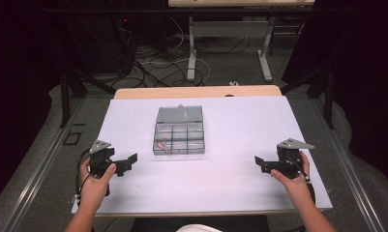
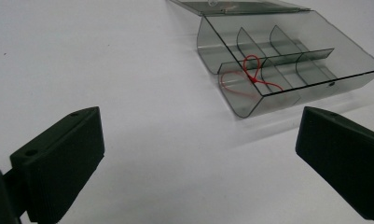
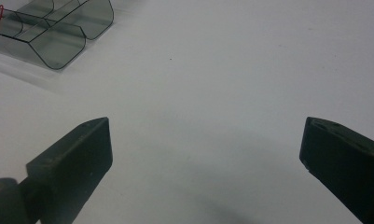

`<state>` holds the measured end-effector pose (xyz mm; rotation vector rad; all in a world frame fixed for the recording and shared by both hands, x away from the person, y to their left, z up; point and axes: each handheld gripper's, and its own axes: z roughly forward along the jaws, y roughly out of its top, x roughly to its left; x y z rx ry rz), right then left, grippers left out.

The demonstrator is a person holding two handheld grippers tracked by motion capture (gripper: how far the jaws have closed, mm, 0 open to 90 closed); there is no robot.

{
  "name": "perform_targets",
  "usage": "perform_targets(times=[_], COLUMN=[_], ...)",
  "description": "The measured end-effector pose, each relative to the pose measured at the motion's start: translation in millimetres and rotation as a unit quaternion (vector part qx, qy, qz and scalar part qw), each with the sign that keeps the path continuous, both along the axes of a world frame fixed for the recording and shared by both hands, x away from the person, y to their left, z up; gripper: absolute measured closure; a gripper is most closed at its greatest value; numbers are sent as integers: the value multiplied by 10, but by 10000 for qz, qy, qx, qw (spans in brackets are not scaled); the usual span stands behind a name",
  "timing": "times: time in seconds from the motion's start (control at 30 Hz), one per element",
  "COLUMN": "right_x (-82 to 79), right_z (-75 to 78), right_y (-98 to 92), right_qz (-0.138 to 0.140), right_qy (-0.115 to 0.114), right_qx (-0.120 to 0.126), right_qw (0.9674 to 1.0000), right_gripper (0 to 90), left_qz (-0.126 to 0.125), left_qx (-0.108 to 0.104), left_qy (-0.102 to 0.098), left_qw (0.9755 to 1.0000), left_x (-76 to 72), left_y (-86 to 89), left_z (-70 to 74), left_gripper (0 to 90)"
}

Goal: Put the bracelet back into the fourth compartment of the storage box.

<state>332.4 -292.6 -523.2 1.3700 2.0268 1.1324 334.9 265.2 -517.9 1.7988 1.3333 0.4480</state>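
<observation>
— From above, where's the box?

— The compartment box (image 1: pixel 179 137) sits mid-desk (image 1: pixel 240 121), lid back. My left claw (image 1: pixel 126 162) waits at its eight o'clock, my right claw (image 1: pixel 264 164) at four, both wide and empty.

— Left gripper view?

— A red string (image 2: pixel 247 77) lies in a near corner cell, reachable.

— Right gripper view?

— Box at eleven o'clock, well apart.
</observation>
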Motion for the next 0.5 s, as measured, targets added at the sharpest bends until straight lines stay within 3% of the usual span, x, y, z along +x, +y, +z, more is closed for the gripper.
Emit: perform_targets(times=[0.2, 0.5], right_x=[0, 5], right_z=[-1, -3], right_y=[1, -14], right_qz=[-12, -22], right_qy=[2, -23], right_qx=[-13, -13], right_qw=[10000, 10000], right_gripper=[18, 18], left_qz=[79, 287], left_qx=[97, 47], left_qy=[48, 145], left_qw=[9999, 9995], left_x=[-4, -14], left_y=[31, 91], left_z=[-61, -155], left_gripper=[20, 26])
